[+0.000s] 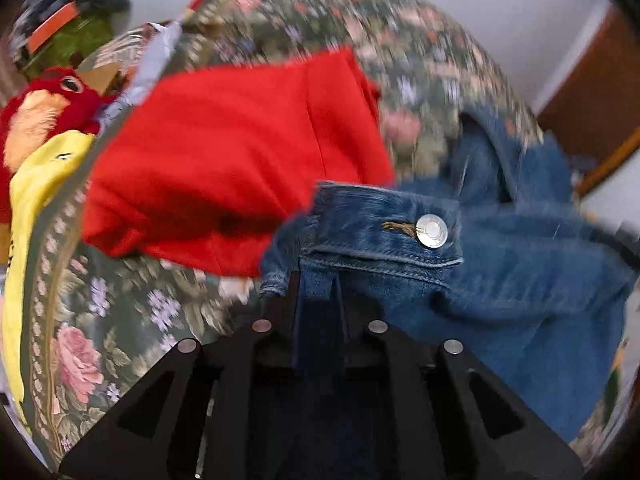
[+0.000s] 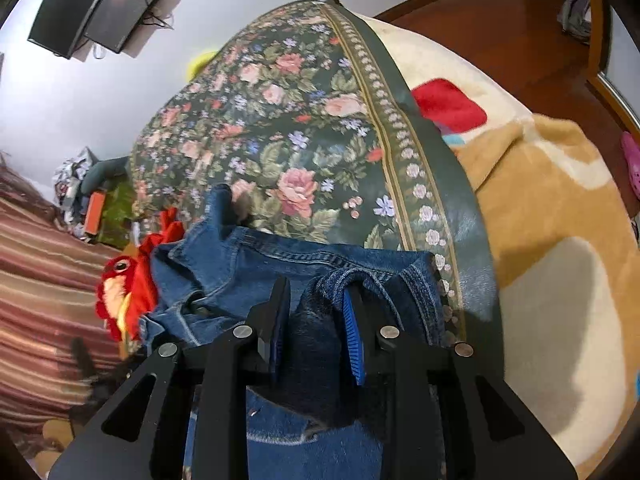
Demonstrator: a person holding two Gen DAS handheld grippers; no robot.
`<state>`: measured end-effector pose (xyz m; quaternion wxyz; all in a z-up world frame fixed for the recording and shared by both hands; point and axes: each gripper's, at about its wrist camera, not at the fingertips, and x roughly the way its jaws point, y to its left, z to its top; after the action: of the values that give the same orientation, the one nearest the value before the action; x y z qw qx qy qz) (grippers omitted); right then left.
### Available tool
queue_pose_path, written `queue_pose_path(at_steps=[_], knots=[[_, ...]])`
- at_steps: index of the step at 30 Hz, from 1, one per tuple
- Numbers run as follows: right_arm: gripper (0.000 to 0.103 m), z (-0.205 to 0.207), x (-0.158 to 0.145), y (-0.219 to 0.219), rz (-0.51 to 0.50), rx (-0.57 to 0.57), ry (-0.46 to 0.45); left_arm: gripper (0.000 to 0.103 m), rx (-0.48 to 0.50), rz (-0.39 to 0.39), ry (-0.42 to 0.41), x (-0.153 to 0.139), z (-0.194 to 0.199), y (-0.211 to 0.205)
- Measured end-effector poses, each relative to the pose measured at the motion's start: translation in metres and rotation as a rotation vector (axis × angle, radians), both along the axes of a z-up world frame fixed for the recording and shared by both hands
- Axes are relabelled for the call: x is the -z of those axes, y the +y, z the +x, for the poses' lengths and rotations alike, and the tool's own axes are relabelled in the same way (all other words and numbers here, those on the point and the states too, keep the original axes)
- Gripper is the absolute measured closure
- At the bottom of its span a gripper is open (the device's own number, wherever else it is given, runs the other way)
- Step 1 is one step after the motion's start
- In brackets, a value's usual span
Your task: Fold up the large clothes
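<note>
White walls point(image 2: 120, 112), wooden floor point(image 2: 500, 20)

A red plush bird point(image 1: 36, 116) lies beside the floral bedspread point(image 2: 280, 128).

Jacket point(image 1: 500, 280) on bedspread point(image 1: 120, 320), garment point(image 1: 240, 160) left.

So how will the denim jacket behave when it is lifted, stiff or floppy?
Likely floppy: the denim jacket bunches in folds between the left claw and right claw. Probably heavy for cloth, with thick seams and a metal button.
</note>
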<state>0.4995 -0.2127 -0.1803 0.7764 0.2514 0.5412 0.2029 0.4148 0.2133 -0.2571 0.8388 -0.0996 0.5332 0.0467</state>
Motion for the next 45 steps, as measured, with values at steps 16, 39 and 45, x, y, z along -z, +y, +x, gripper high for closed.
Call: queue_pose_path(at_steps=[16,39,45], knots=[[0.029,-0.07,-0.044,-0.004,-0.37,-0.076,-0.242,0.074,0.029,-0.046,0.073,-0.001,-0.032,-0.01],[0.016,-0.039,0.028,0.114,-0.369,-0.22,-0.142,0.039,0.154,-0.067,0.042,-0.02,0.009,-0.075],[0.016,-0.009,0.028,0.074,-0.326,0.051,-0.093,0.041,-0.009,-0.087,0.04,-0.016,0.043,-0.048]])
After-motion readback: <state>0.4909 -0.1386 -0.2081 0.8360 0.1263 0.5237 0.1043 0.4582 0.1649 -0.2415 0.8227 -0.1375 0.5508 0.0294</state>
